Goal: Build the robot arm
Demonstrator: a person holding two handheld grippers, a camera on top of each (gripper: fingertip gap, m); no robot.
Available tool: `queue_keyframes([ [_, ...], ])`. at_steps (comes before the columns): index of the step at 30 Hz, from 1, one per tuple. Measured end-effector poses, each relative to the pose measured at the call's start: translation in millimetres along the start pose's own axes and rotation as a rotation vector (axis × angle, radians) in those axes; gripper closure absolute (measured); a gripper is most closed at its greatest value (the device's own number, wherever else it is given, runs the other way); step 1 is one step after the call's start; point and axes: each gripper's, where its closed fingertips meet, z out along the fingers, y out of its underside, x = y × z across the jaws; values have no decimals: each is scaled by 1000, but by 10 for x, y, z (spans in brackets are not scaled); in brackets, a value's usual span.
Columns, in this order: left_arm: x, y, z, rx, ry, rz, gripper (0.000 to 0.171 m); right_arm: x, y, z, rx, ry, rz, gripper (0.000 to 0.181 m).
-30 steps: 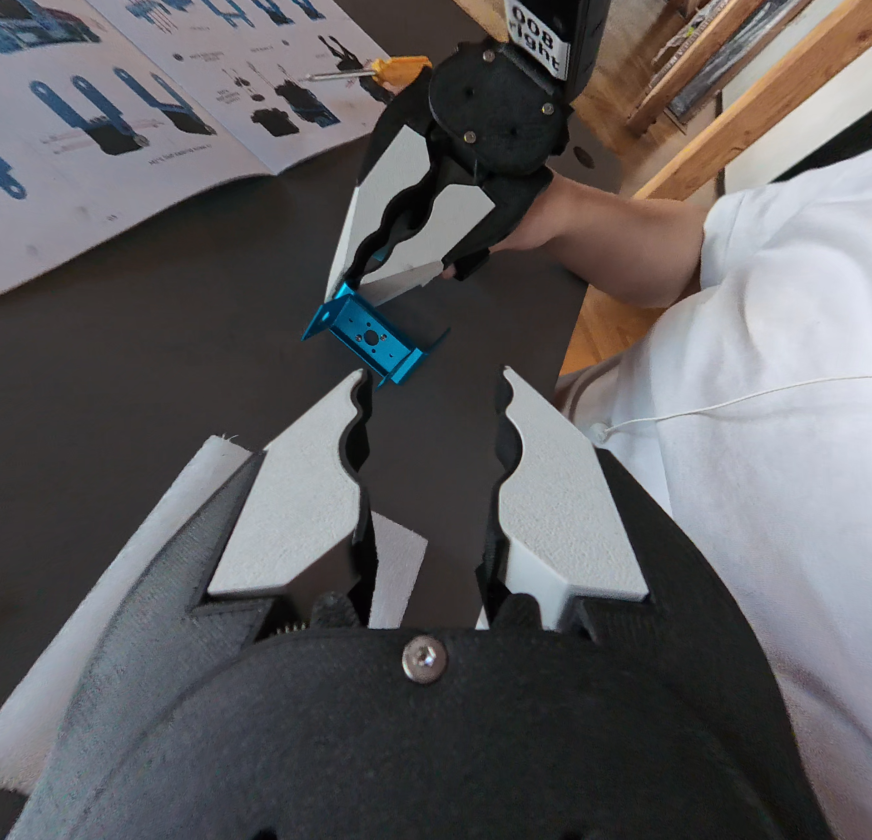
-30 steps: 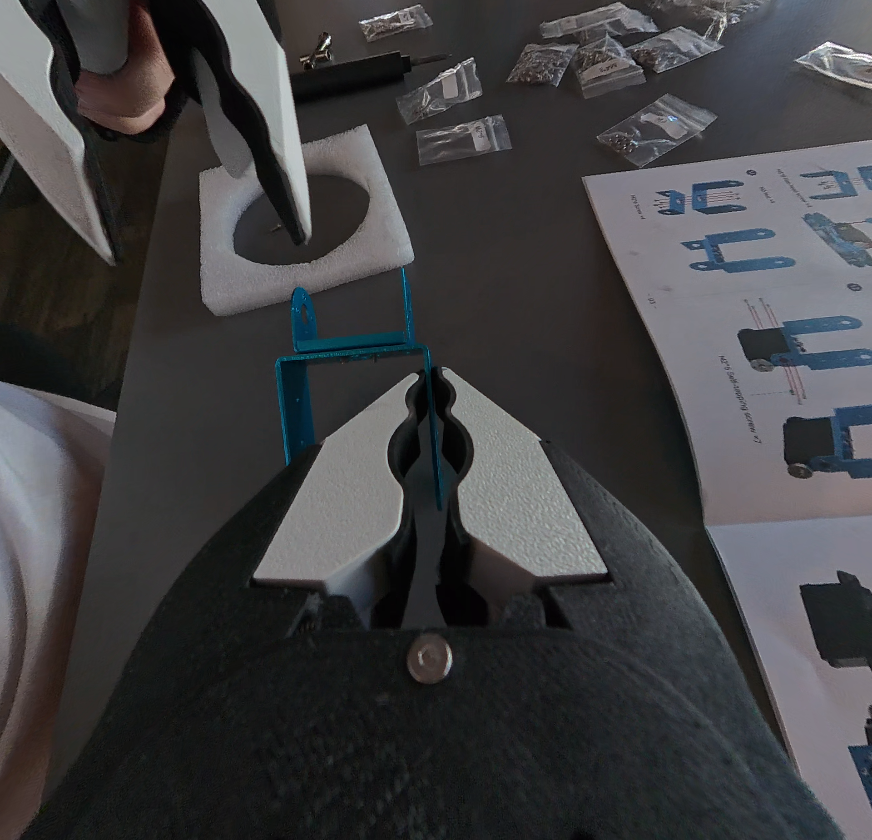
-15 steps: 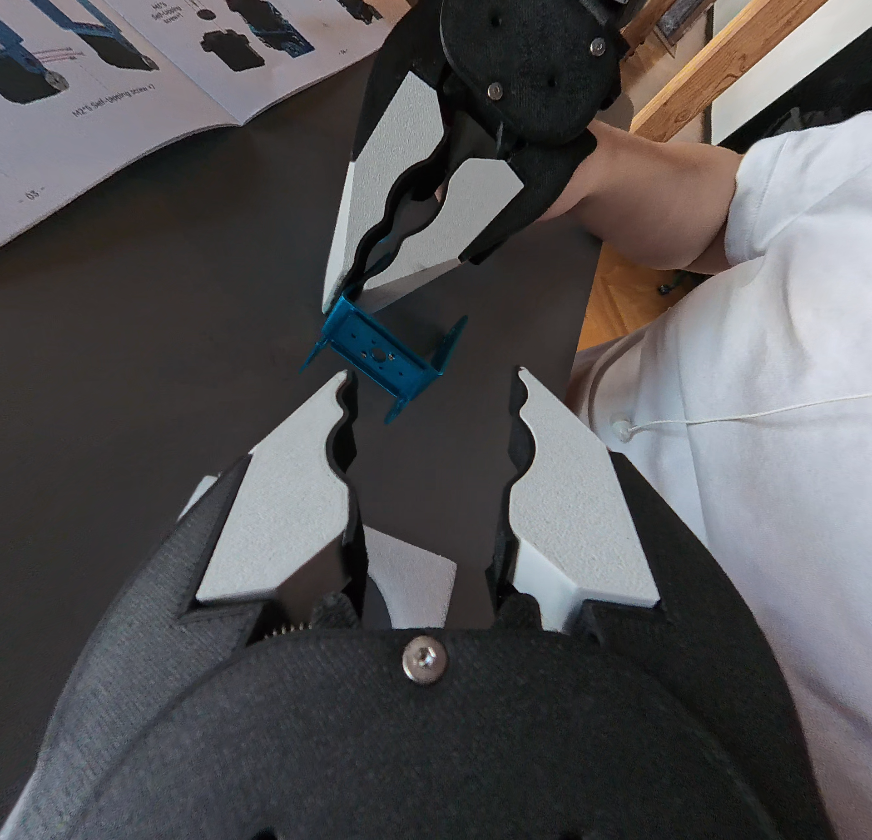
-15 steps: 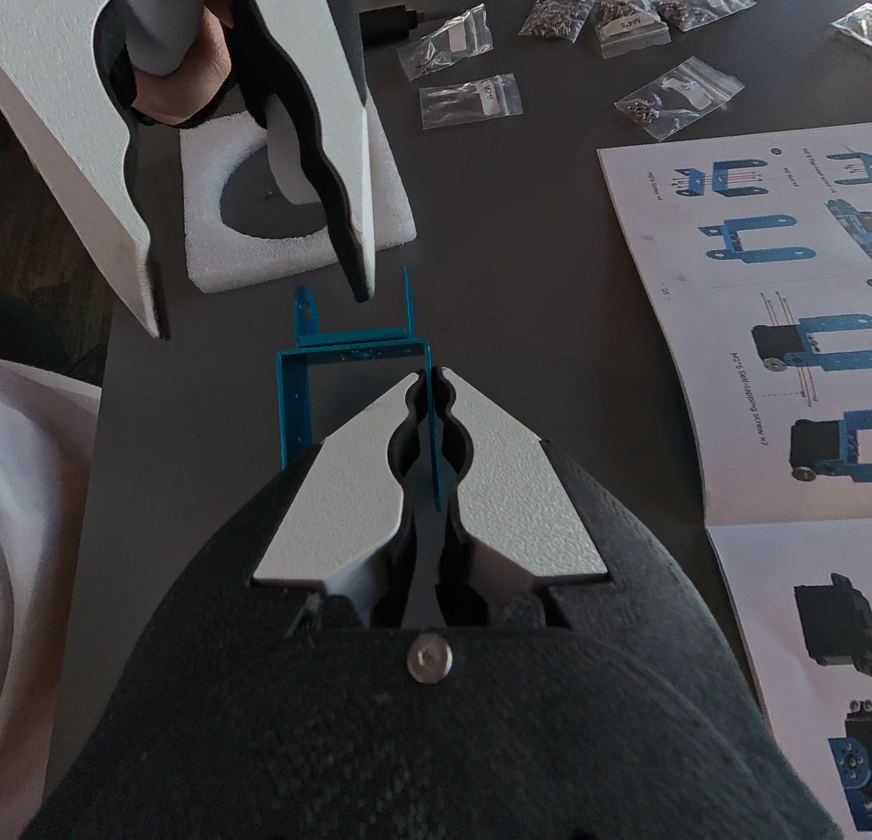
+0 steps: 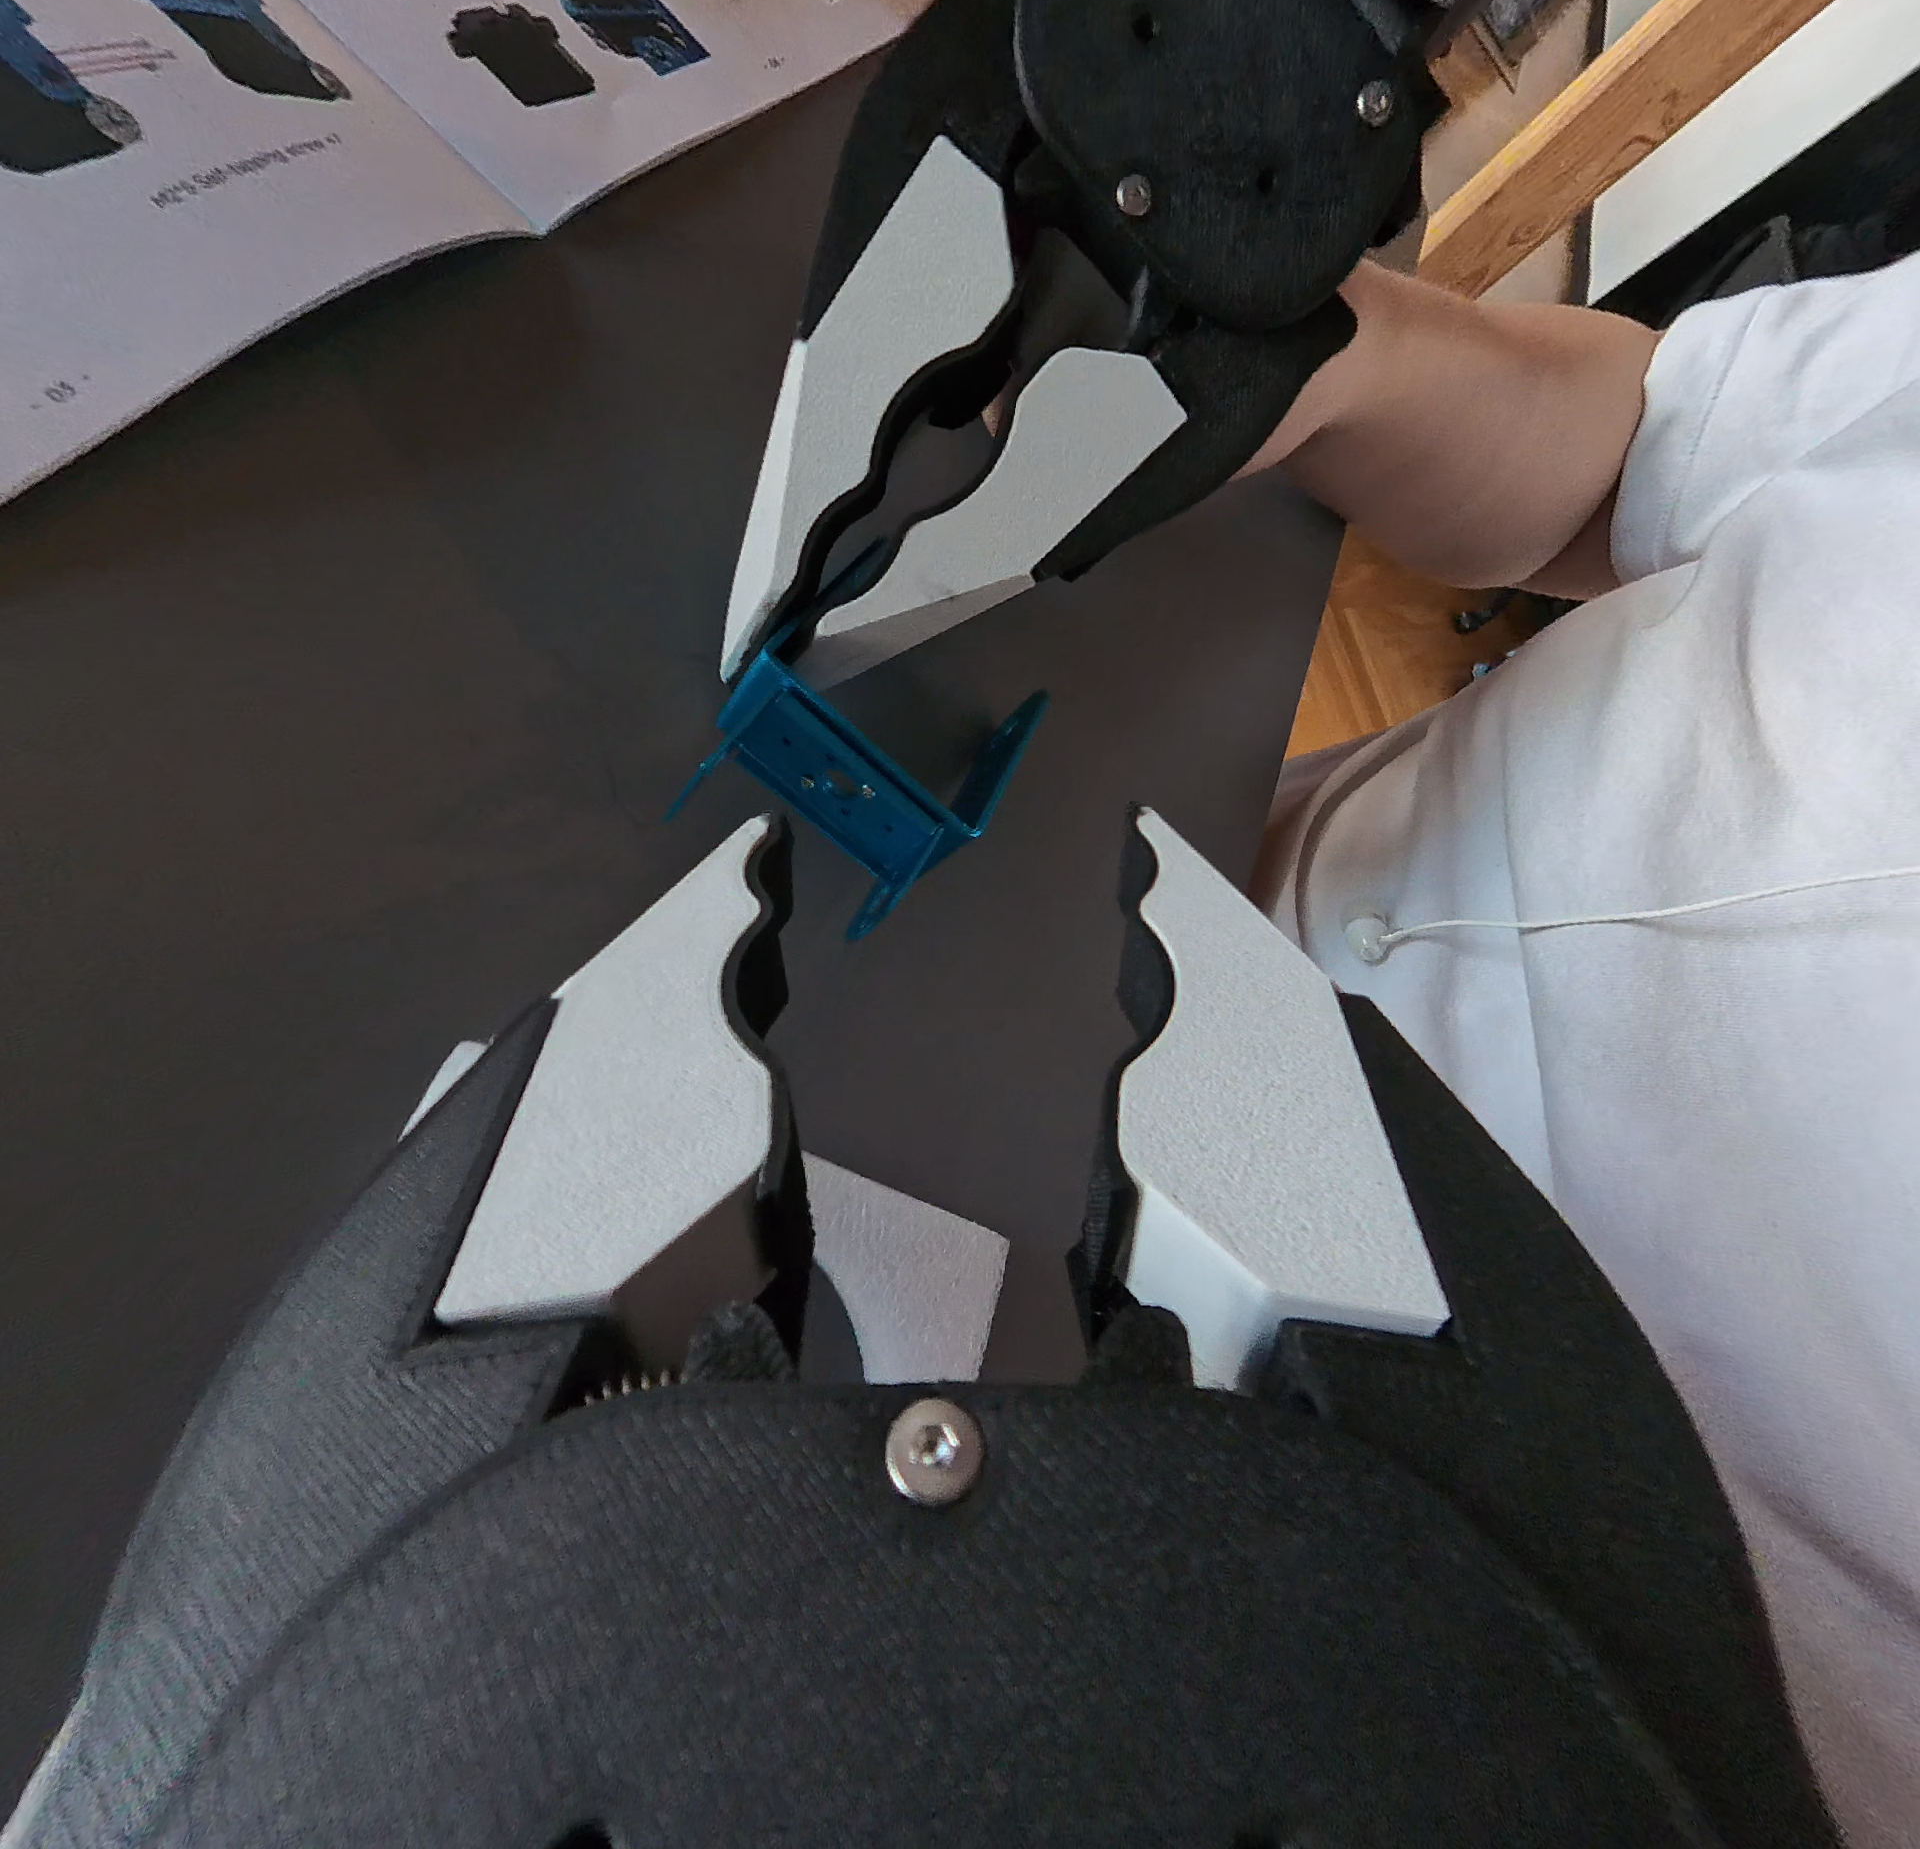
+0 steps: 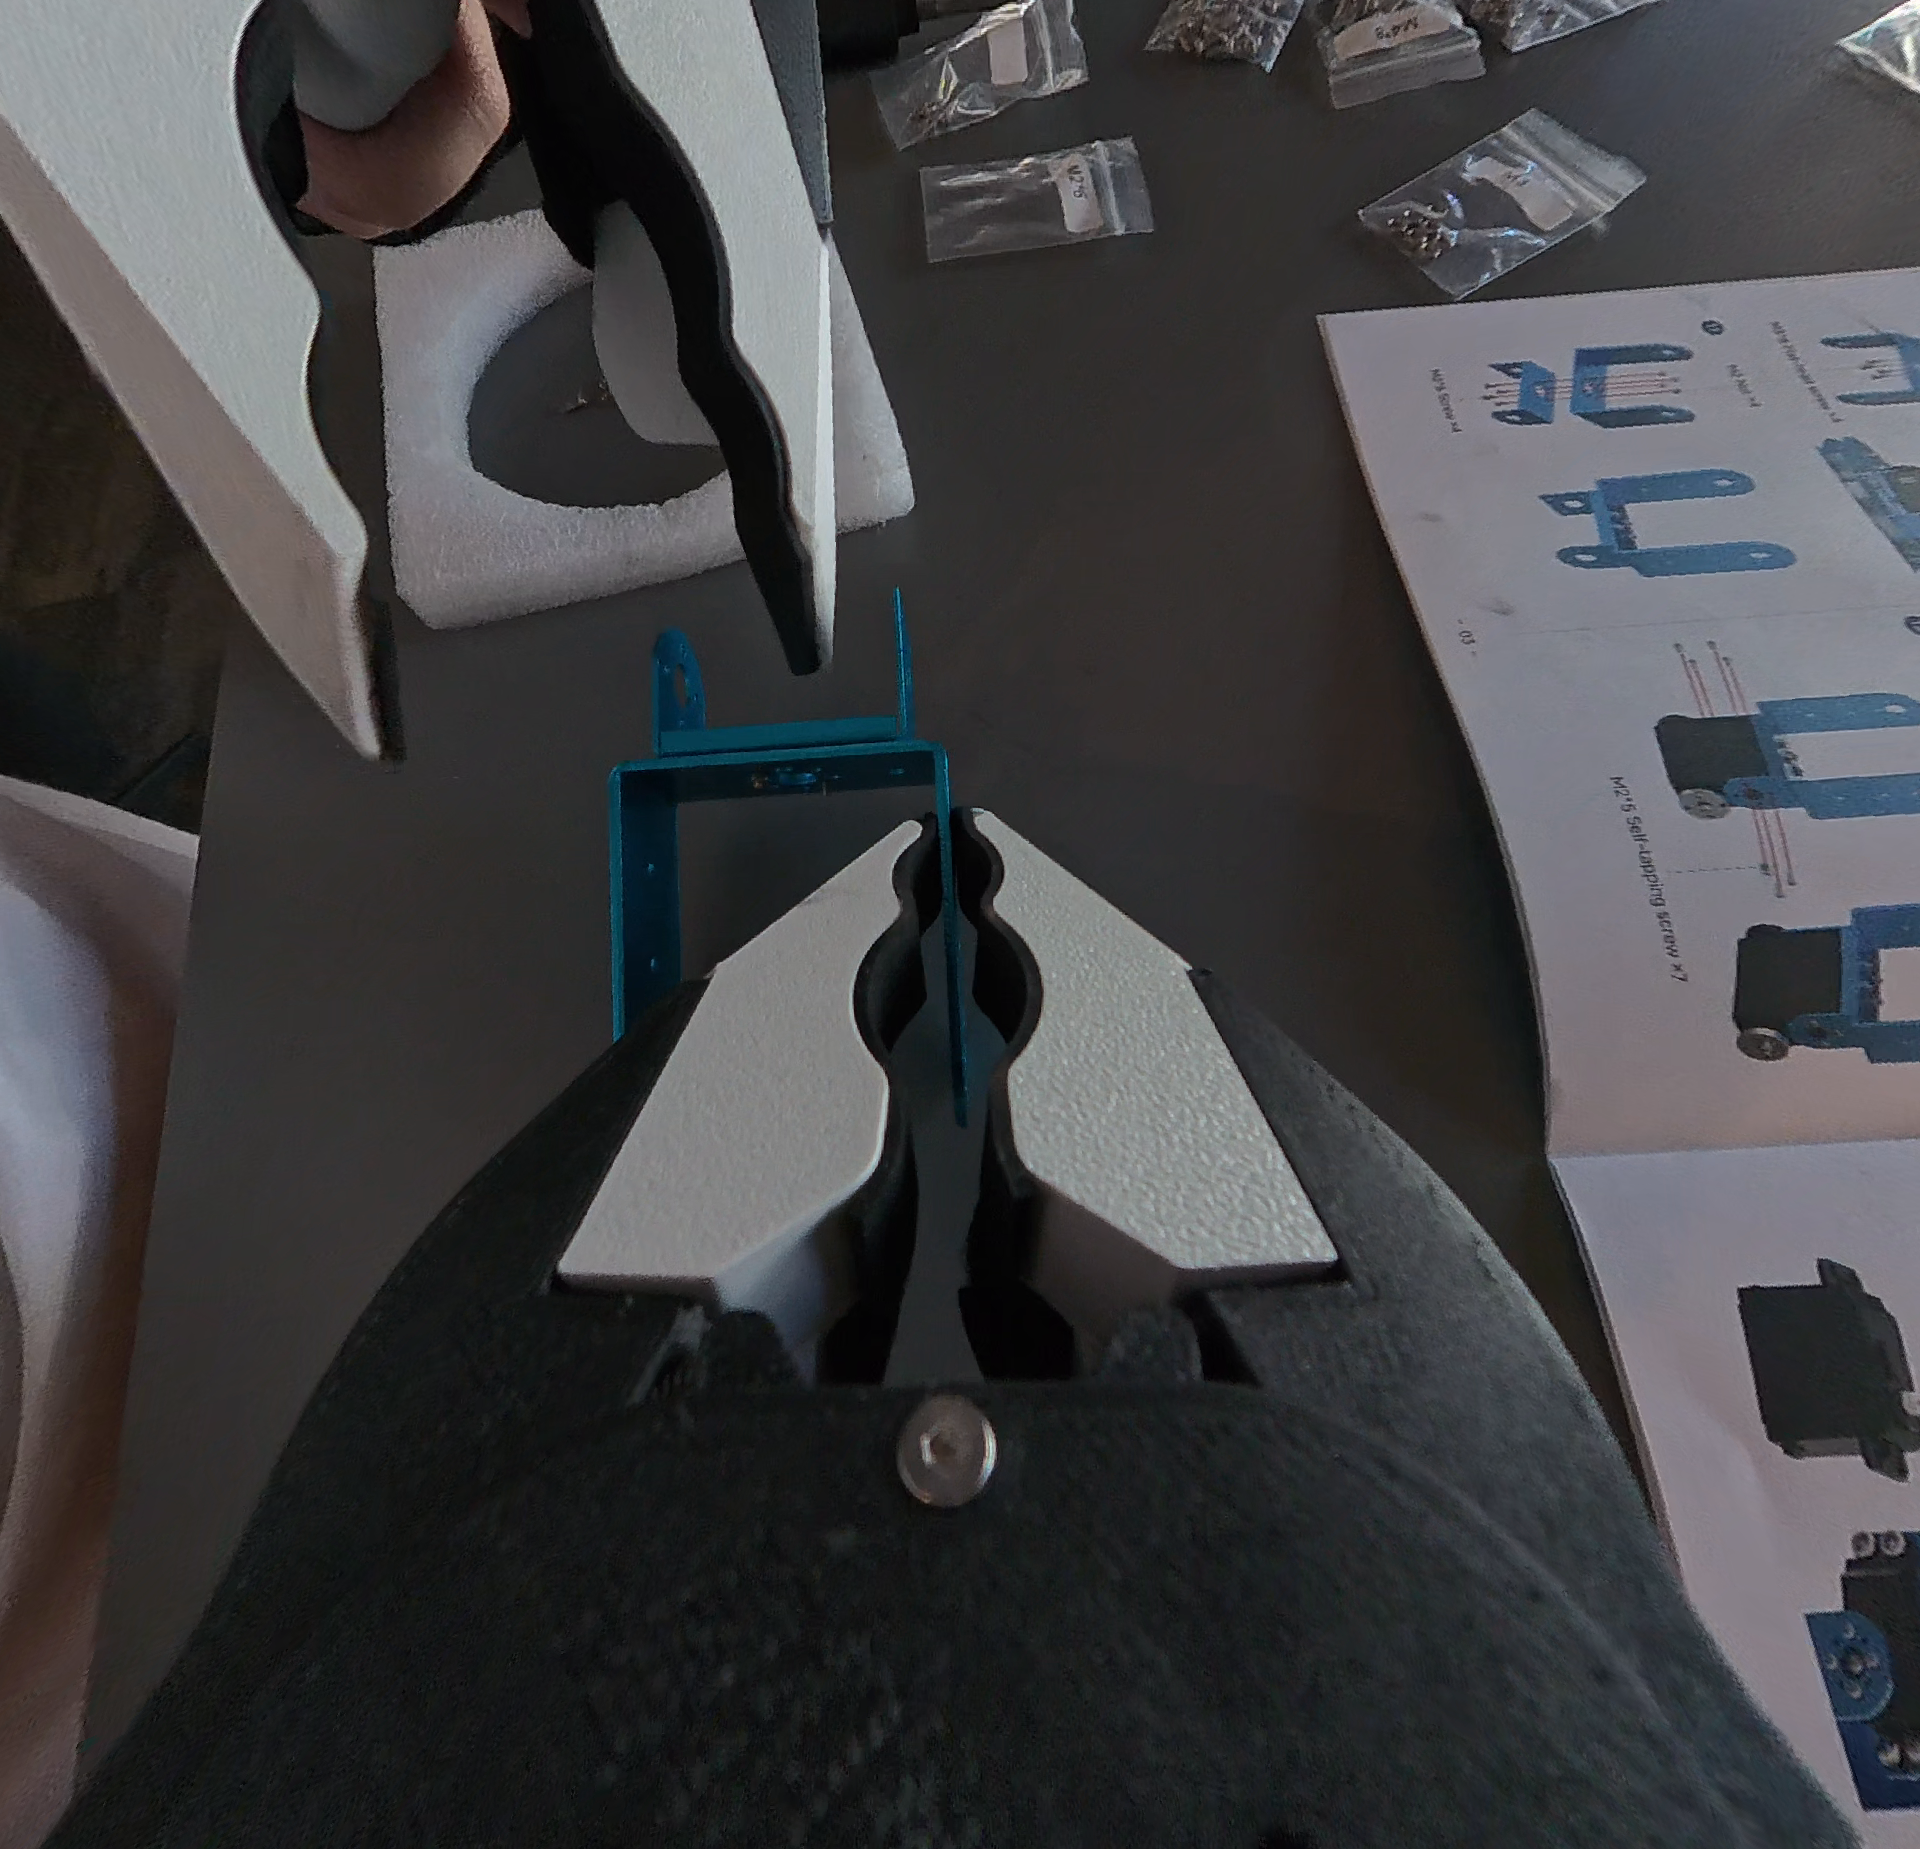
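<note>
A blue metal bracket assembly (image 6: 779,760), two U-shaped pieces joined back to back, is held above the dark table. My right gripper (image 6: 948,820) is shut on its right side wall. It also shows in the left wrist view, where the right gripper (image 5: 774,646) comes from above and clamps the bracket's (image 5: 852,781) far end. My left gripper (image 5: 954,828) is open and empty, its fingertips just short of the bracket, with one bracket ear reaching toward the gap. In the right wrist view the left gripper (image 6: 590,698) hangs open over the bracket's far ears.
A white foam block with a round hole (image 6: 644,552) lies behind the bracket. Several small bags of screws (image 6: 1034,199) and a black tool handle (image 6: 862,12) lie farther back. An open instruction booklet (image 6: 1662,708) lies right. A person's arm (image 5: 1455,428) and white shirt (image 5: 1610,968) are at the table edge.
My left gripper has moved closer to the bracket, staying open. My right gripper has kept its grip on the bracket and brought it slightly nearer.
</note>
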Motion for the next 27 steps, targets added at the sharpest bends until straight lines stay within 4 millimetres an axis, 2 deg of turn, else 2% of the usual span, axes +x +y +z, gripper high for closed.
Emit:
queue_keyframes([
  [9, -125, -100, -180, 134, 22, -180, 115, 52, -216, -189, 161, 174, -181, 181],
  [13, -27, -241, -192, 216, 120, -238, 116, 68, -414, -359, 260, 293, -293, 181],
  [20, 82, -372, -162, 204, 32, -144, 120, 27, -676, -638, 386, 468, -460, 181],
  [27, 187, -451, -101, 179, -7, -57, 133, -8, -743, -743, 430, 522, -502, 181],
])
